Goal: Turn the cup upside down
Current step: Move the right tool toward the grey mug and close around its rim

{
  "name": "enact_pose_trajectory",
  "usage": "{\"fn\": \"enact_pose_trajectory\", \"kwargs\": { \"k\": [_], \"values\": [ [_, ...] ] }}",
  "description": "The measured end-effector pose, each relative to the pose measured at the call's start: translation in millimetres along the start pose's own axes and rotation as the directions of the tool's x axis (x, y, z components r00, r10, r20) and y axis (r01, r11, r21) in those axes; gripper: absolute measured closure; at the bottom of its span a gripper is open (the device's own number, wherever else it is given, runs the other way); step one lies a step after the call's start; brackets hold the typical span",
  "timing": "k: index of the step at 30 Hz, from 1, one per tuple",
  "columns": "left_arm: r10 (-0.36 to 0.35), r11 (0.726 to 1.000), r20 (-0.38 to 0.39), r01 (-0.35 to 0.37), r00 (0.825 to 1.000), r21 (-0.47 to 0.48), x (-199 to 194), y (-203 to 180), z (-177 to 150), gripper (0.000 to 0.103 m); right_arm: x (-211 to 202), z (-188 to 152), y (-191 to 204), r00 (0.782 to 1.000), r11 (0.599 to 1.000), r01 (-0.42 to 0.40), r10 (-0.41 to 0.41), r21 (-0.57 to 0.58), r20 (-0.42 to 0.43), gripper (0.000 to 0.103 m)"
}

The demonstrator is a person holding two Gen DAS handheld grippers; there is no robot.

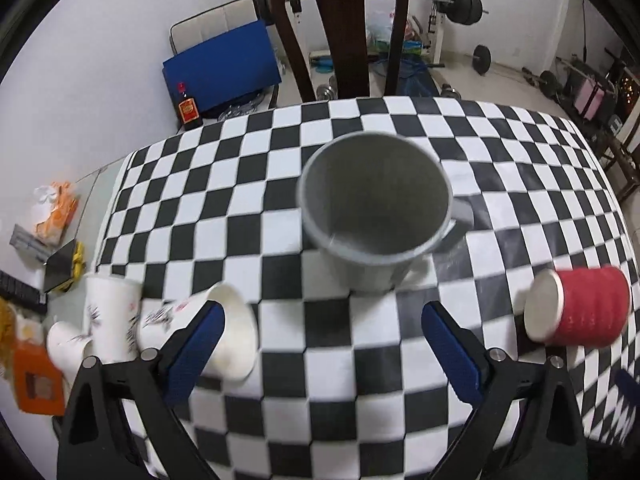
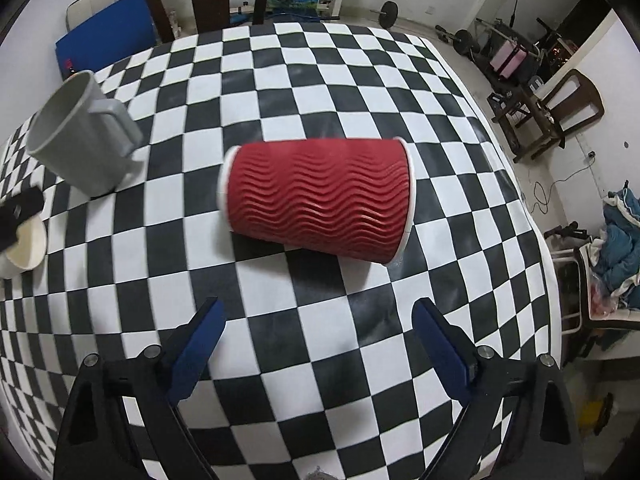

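A grey mug (image 1: 376, 204) stands upright on the checkered table, mouth up, handle to the right. My left gripper (image 1: 322, 316) is open and empty just in front of it, not touching. The mug also shows at the far left in the right wrist view (image 2: 80, 136). A red ribbed paper cup (image 2: 320, 196) lies on its side in front of my right gripper (image 2: 318, 312), which is open and empty, a short way back from it. The red cup shows at the right in the left wrist view (image 1: 580, 306).
Several white paper cups (image 1: 120, 320) lie and stand at the table's left edge, one (image 2: 24, 244) near the left gripper's finger. A dark wooden chair (image 1: 344, 28) stands behind the table. A bottle (image 1: 188, 110), blue mat and gym weights sit beyond.
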State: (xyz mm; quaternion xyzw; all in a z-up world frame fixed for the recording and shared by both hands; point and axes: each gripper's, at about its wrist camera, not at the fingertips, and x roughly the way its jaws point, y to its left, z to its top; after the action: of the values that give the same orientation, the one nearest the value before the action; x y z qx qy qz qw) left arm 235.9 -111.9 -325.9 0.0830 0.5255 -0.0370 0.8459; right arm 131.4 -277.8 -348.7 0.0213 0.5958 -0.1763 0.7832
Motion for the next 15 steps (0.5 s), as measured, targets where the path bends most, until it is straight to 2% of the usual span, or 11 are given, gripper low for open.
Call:
{"fn": "enact_pose_trajectory", "kwargs": {
  "k": [11,13,15],
  "values": [
    [-0.026,0.998,0.105,0.031,0.994,-0.046,40,-13,11,0.003,31,-4,-10,1.000,1.000,0.011,-0.011,0.007,0.027,0.008],
    [-0.027,0.998,0.121,0.035,0.992,-0.057,46,-13,14,0.007,33,-4,-7,0.999,1.000,0.013,-0.013,0.002,0.039,0.008],
    [-0.061,0.995,0.142,0.071,0.988,-0.067,52,-15,19,0.024,35,-4,-6,0.999,1.000,0.013,-0.013,-0.004,0.046,0.008]
  ]
}}
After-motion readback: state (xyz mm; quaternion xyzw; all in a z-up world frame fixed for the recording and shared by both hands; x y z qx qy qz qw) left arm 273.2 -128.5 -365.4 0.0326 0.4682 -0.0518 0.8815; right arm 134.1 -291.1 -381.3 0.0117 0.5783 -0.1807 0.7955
